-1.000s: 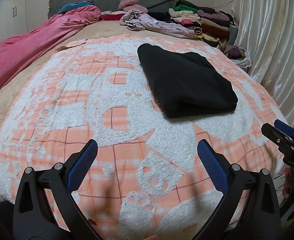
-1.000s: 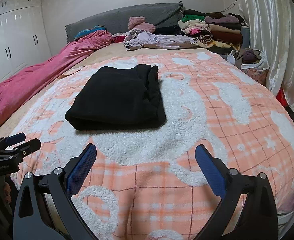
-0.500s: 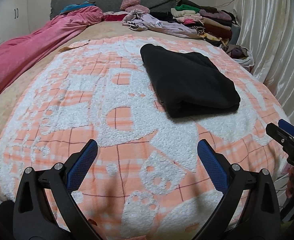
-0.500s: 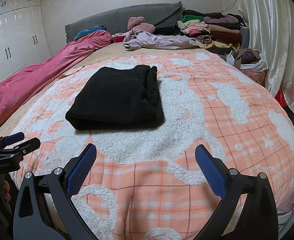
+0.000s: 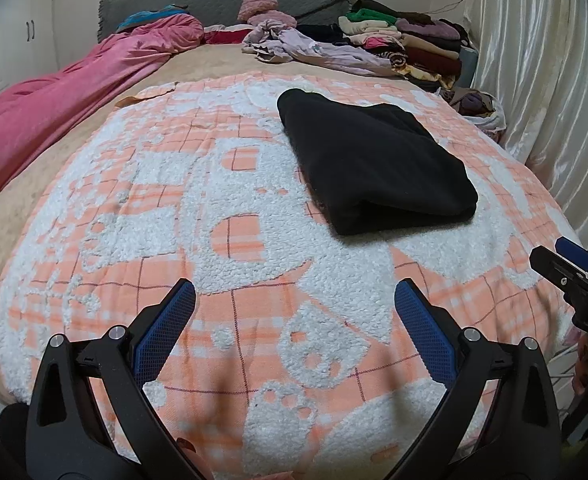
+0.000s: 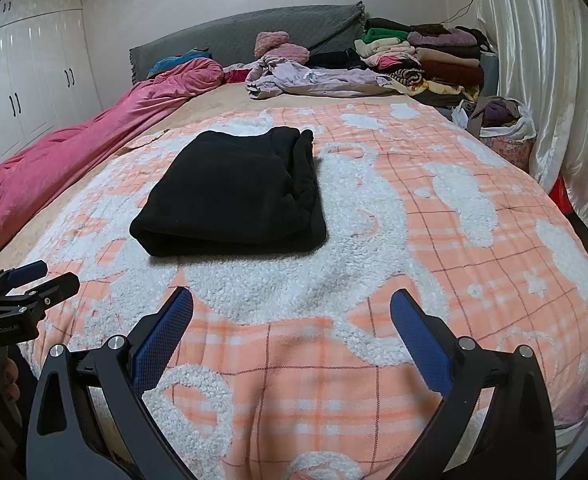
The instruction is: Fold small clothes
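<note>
While both hover over blanket near edge | left gripper spread wide, empty | right gripper wide, empty | black garment folded flat mid-blanket (ahead of both, untouched)

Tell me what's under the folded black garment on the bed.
The black garment lies on the orange-and-white fleecy blanket. Whatever sits directly beneath it is covered.
</note>
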